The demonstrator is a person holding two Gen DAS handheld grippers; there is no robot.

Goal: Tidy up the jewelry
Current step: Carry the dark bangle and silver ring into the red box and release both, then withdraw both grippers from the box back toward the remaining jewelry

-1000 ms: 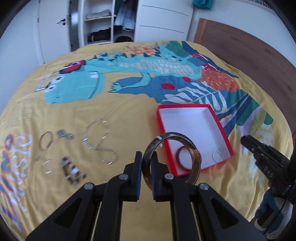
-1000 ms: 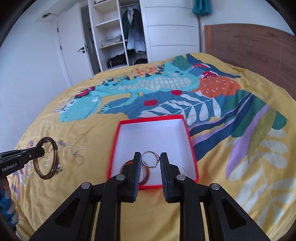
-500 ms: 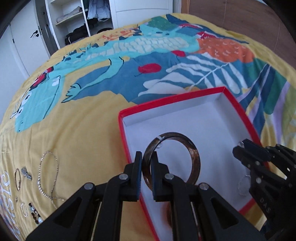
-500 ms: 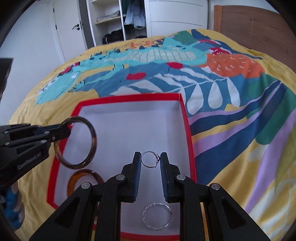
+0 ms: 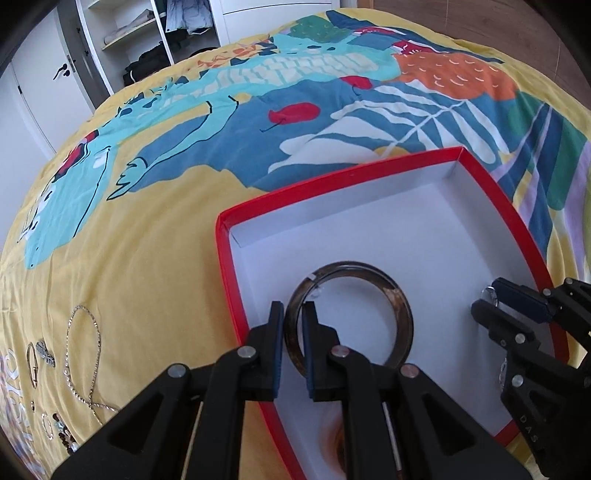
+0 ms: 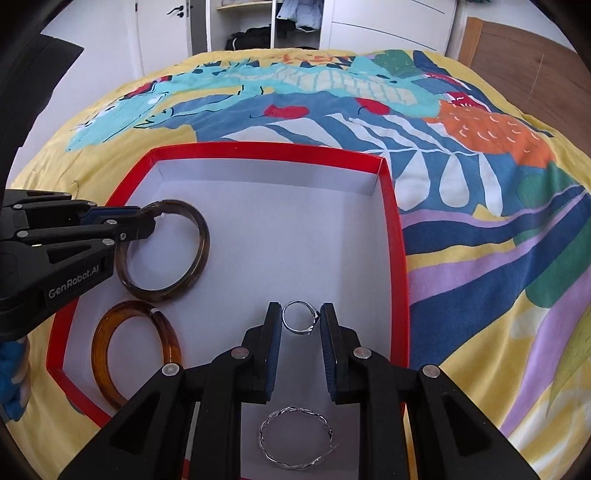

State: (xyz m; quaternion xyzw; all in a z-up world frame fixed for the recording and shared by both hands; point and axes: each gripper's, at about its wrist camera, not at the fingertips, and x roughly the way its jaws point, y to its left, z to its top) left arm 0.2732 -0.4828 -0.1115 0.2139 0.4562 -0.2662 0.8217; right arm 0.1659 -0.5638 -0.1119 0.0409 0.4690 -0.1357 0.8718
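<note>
A red box (image 5: 229, 258) with a white inside lies on the bedspread. My left gripper (image 5: 293, 314) is over the box's left part with a dark tortoiseshell bangle (image 5: 400, 317) by its rim between the pads. Its jaws are opening and the pads still touch the rim. The bangle (image 6: 201, 236) hangs low, close to the box floor. My right gripper (image 6: 299, 321) is shut on a small silver ring (image 6: 298, 322) over the box's near right part. An amber bangle (image 6: 101, 350) and a twisted silver hoop (image 6: 295, 439) lie in the box (image 6: 395, 258).
Loose jewelry lies on the yellow bedspread to the left of the box: a silver chain (image 5: 83, 354), a hoop (image 5: 31, 363) and small pieces (image 5: 55, 432). A wardrobe (image 6: 280, 22) stands beyond the bed and a wooden headboard (image 6: 517, 55) at the right.
Both grippers have come down and in over the red box. The dark bangle has dropped from above the bedspread to just over the box floor. The ring has moved over the box's near part.
</note>
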